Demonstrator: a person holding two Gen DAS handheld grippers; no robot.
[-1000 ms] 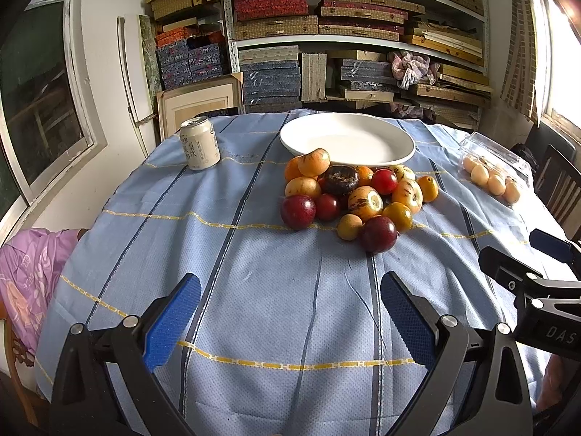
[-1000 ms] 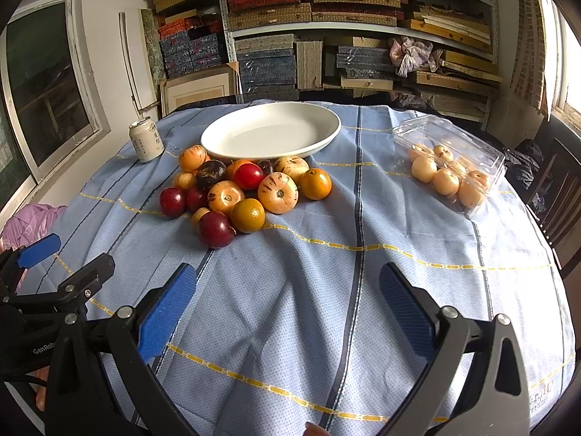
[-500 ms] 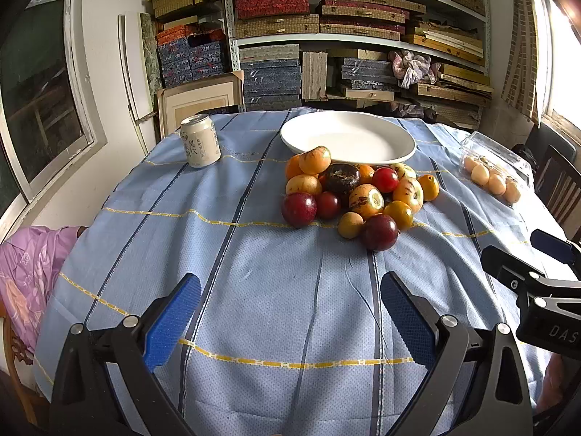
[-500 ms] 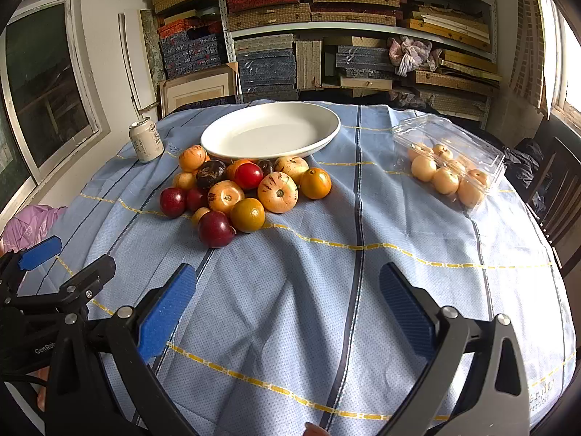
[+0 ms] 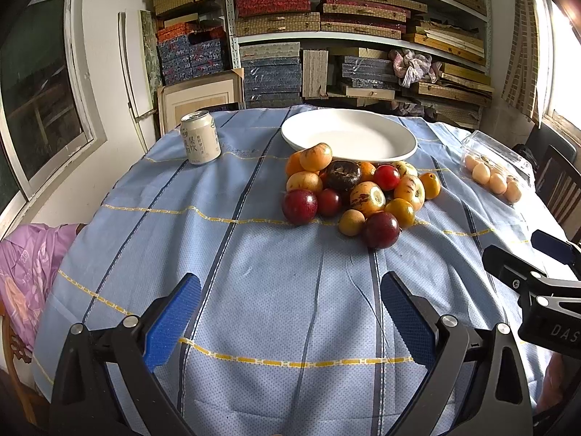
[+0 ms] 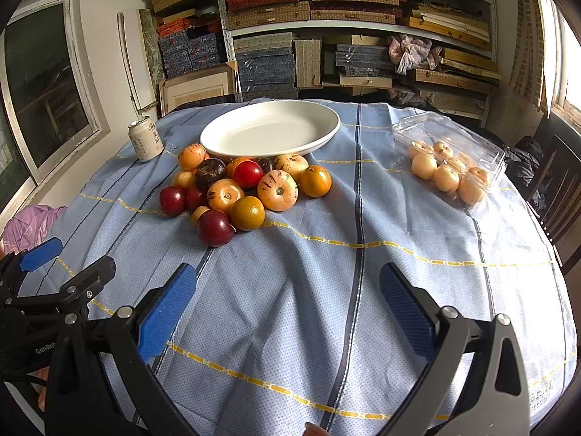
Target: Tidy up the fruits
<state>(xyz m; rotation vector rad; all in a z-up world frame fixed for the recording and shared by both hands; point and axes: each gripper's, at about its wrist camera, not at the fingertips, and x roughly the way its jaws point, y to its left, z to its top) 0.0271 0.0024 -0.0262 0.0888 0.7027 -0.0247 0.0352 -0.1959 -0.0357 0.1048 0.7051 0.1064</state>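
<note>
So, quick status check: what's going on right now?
Left gripper and right gripper open, holding nothing. Fruit pile on cloth, white plate bare. Nothing in the way.

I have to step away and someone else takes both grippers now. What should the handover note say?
Left gripper: open, empty, over bare tablecloth short of the fruit.
Right gripper: open, empty, likewise short of the fruit.
Fruit pile: red, orange and yellow pieces bunched on the cloth against the near rim of the white plate.
Plate: nothing on it.
Clear box, to the right, holds pale round fruit.
Drink can stands upright left of the plate.
Done: nothing visibly sorted.
Left: all of it; the dark red fruit lies nearest, probably the easiest first pick.
</note>
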